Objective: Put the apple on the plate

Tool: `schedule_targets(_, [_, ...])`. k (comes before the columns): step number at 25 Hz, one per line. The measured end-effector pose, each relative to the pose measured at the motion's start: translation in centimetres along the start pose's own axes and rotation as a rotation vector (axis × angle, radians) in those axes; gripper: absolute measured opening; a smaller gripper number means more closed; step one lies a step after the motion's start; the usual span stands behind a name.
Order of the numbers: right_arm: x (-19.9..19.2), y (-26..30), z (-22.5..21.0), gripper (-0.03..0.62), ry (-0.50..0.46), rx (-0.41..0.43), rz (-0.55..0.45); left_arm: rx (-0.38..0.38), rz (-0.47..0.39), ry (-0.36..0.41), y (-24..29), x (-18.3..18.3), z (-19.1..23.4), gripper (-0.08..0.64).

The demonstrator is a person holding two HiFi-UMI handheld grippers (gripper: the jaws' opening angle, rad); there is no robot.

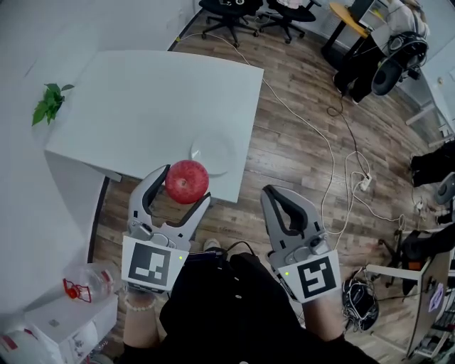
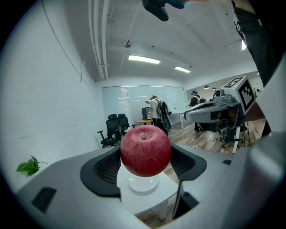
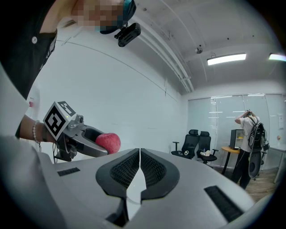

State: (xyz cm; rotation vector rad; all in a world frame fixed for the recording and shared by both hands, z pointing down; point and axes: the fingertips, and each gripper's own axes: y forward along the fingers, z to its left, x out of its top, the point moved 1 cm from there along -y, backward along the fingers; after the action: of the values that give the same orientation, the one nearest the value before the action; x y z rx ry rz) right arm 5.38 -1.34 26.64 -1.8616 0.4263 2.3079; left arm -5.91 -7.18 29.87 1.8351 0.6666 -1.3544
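Apple (image 1: 187, 181), round, could slip from our left tool's (image 1: 185, 187) tip-pinch, or roll off the plate (image 1: 215, 151) at one o'clock; our right tool (image 1: 271, 193) is closed, empty.

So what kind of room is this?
Probably an office or lab: it has black swivel chairs, a white table and loose cables on the floor.

Apple (image 1: 187, 181) in left gripper (image 1: 185, 186) — near plate (image 1: 219, 152)

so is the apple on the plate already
No, the apple is clamped between the jaws of the left gripper and held in the air, while the plate lies bare.
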Motion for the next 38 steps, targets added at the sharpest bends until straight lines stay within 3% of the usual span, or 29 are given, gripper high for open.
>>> schedule_targets(14, [0.5,-0.1,0.7,0.043,0.021,-0.009,-0.031,-0.006,-0.002,-0.003,-0.5,-0.6,0.0,0.354])
schedule_targets(19, [0.1,0.3,0.5,0.043,0.033,0.006,0.020,0.008,0.002,-0.009,-0.2,-0.5,0.2,0.354])
schedule_targets(24, [-0.1,1.4,-0.5,0.043,0.003,0.030,0.017,0.014,-0.003,0.042,0.8,-0.6,0.8,0.354])
schedule_targets(28, [-0.2,2.9,-1.3,0.043,-0.010,0.057,0.012,0.046,0.018,-0.018,1.7,-0.6,1.5,0.354])
schedule_targets(38, [-1.0,6.8,-4.4,0.043,0.007,0.114,0.016,0.071,0.057,-0.026,6.0,-0.8,2.9,0.354])
